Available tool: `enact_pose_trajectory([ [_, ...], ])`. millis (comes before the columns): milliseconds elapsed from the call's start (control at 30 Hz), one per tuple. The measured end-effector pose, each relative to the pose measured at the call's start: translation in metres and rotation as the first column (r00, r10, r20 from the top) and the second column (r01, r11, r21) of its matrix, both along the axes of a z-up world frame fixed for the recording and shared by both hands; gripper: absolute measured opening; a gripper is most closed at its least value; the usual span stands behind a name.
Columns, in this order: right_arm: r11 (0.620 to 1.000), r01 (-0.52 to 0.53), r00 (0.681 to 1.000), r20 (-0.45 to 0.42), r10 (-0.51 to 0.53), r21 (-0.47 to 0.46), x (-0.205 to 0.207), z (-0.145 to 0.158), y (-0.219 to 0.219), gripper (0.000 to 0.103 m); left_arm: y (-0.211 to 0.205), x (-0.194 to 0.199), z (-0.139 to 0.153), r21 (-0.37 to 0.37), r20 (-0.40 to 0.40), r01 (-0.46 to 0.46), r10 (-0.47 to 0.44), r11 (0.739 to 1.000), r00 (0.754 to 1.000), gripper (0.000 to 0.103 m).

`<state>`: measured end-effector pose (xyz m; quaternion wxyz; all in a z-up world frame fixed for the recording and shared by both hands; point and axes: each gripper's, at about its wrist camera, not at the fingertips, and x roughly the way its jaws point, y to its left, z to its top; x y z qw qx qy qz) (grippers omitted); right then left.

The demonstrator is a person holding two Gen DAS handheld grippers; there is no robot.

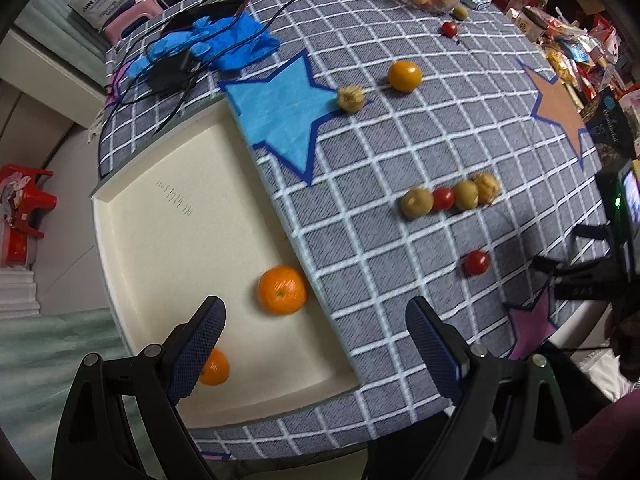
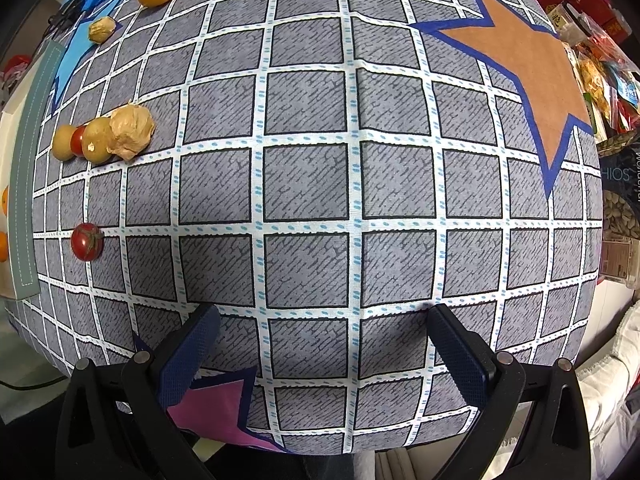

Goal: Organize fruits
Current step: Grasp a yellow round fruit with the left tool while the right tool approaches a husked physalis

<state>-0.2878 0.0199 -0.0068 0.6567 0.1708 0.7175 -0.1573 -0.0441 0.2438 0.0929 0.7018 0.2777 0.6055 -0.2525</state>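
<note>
Between picks: left gripper [image 1: 316, 320] jaws released, empty, above round orange tangerine [image 1: 282, 290] in cream tray [image 1: 168, 200]. Right gripper [image 2: 320, 336] released over checked surface [image 2: 308, 184]. Next probably small red tomato [image 1: 477, 262].

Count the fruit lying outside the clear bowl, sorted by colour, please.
Orange mandarins, in the cream tray: 2
Red cherry tomatoes: 3
Olive-green round fruits: 3
Tan papery-husked fruits: 2
Yellow-orange round fruit: 1
Total: 11
</note>
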Motion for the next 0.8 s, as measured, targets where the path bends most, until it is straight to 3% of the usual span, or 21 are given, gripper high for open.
enact_pose_trajectory([
  [200,0.999,0.004,0.997,-0.074,-0.001,0.041,0.009,-0.005,-0.005,0.103,-0.041,0.003,-0.003,-0.041,0.011,0.053,-0.053,0.998,0.999,0.094],
  [333,0.997,0.019,0.997,-0.077,-0.013,0.077,0.011,-0.004,-0.012,0.103,-0.067,0.006,-0.02,-0.047,-0.003,0.105,-0.105,0.993,0.994,0.092],
  [467,0.995,0.031,0.997,-0.074,-0.024,0.099,0.008,0.0,-0.019,0.103,-0.079,0.007,-0.041,-0.046,-0.046,0.153,-0.155,0.987,0.987,0.077],
  [633,0.995,-0.004,0.998,-0.059,0.01,0.102,0.009,0.008,-0.019,0.103,-0.083,0.014,-0.063,-0.047,-0.105,0.147,-0.151,0.988,0.983,0.063],
  [800,0.993,-0.044,0.999,-0.027,0.048,0.108,0.025,0.016,-0.013,0.103,-0.089,0.015,-0.072,-0.058,-0.118,0.162,-0.168,0.985,0.979,0.063],
])
